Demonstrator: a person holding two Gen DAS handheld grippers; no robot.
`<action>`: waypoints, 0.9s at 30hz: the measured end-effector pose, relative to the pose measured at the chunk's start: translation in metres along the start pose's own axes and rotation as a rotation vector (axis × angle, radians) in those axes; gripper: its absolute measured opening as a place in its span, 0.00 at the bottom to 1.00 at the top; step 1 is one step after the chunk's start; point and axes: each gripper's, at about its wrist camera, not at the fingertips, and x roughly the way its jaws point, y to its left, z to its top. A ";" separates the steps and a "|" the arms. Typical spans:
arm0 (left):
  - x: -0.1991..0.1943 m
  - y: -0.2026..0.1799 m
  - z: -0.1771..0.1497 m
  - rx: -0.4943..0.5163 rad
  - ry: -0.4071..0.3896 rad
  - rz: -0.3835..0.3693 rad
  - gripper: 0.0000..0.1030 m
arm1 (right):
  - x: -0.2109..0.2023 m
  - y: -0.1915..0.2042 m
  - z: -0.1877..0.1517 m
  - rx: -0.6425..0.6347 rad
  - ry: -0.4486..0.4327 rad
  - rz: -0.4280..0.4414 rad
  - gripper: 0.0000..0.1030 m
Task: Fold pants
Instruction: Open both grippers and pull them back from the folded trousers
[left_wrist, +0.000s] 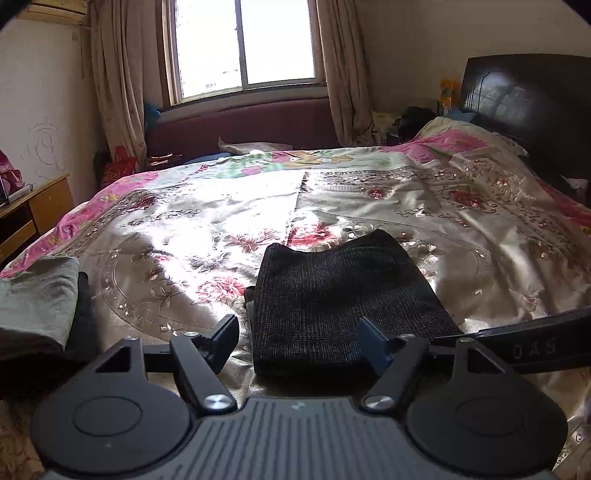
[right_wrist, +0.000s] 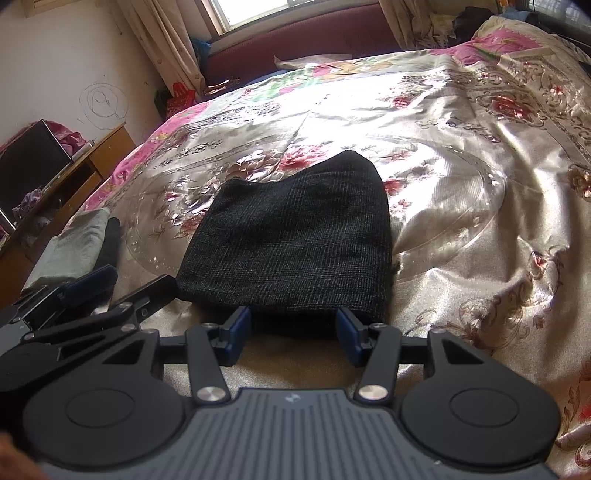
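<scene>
Left gripper low over the bed, fingers spread apart, right gripper level beside it, fingers likewise apart, dark ribbed knit pants folded into a thick rectangle at frame centre, glossy floral satin bedspread beneath, grey folded cloth at left edge.

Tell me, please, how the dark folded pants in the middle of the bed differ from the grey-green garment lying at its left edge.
The dark pants are near-black with a fine ribbed weave; the grey-green garment is pale and smooth. The pants lie just ahead of the open right gripper; the garment lies off to the left, beside the left gripper. The pants show whole, the garment only partly. Both are folded and rest on the floral bedspread.
</scene>
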 end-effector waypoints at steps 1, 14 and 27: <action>0.000 0.000 0.000 0.000 0.001 0.001 0.83 | 0.000 0.000 0.000 0.002 0.002 0.001 0.52; -0.009 -0.001 -0.006 0.008 -0.006 0.017 0.89 | -0.001 -0.001 -0.009 0.007 0.015 -0.009 0.54; -0.015 -0.005 -0.022 0.033 0.014 0.043 1.00 | -0.006 -0.007 -0.024 0.017 0.015 -0.032 0.56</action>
